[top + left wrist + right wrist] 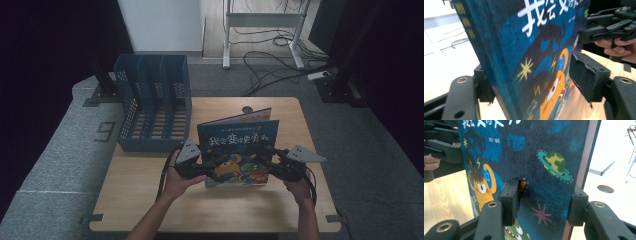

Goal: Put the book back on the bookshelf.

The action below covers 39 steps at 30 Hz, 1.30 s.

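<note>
The picture book (239,150) stands upright on the desk (150,195), right of the blue file rack (152,107). Left claw (210,166) clamps its spine edge; right claw (272,167) straddles the other edge with its pads apart. With one-sided grip, I reckon it could tip.

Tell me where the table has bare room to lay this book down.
Bare wood lies along the table near edge, left of the left gripper and right of the right gripper. The blue file rack crowds the far left; the book stands mid-table.
</note>
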Tool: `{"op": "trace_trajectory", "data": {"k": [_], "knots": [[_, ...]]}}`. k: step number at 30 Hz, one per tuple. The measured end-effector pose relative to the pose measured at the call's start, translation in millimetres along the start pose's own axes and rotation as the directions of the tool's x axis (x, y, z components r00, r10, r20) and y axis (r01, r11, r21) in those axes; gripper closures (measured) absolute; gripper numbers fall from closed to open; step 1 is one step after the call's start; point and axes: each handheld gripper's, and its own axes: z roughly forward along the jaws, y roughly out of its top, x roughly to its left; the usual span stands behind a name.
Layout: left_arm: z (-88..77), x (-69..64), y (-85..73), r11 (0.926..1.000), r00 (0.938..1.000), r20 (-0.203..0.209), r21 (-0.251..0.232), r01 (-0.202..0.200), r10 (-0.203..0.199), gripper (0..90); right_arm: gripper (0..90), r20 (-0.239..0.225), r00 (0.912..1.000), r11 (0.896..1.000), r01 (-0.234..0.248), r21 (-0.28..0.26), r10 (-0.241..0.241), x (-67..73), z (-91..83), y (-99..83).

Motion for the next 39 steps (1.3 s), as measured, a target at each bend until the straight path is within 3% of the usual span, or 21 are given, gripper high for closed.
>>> {"op": "trace_trajectory", "data": {"k": [3,14,18,24,29,34,39], "knots": [[1.4,-4.0,2.0,0.9998,0.9996,-0.017,0.001,-0.022,0.022,30.8,49.7,-0.003,1.0,1.0,-0.008,-0.001,0.008,-0.8,0.3,-0.8],[1.2,-4.8,8.5,0.9996,1.0,-0.008,-0.029,-0.004,0.004,42.8,43.3,0.03,0.9993,1.0,-0.02,-0.004,0.02,-0.4,4.0,-2.7],[1.0,-5.5,8.1,0.9995,0.9994,-0.031,-0.027,-0.014,0.013,45.9,43.0,0.054,0.9982,1.0,-0.025,-0.005,0.025,0.0,4.1,-3.0],[-0.5,-3.0,7.5,0.9999,1.0,-0.006,-0.017,-0.001,0.001,62.6,37.8,0.12,0.9898,0.997,-0.078,-0.001,0.078,-3.3,4.8,-4.3],[0.0,-6.9,7.0,0.9992,0.9996,-0.002,-0.026,-0.029,0.029,63.9,36.7,0.114,0.9899,0.996,-0.086,0.011,0.084,-2.5,8.5,-5.4],[3.2,-10.3,6.5,0.9988,0.9991,0.017,-0.033,-0.037,0.038,62.8,38.4,0.133,0.9883,0.997,-0.079,0.025,0.075,0.2,9.7,-4.8],[5.2,-15.3,9.7,0.998,0.9983,0.048,-0.055,-0.031,0.033,63.0,38.7,0.119,0.9892,0.996,-0.09,0.025,0.086,-0.5,8.2,-4.3]]}}
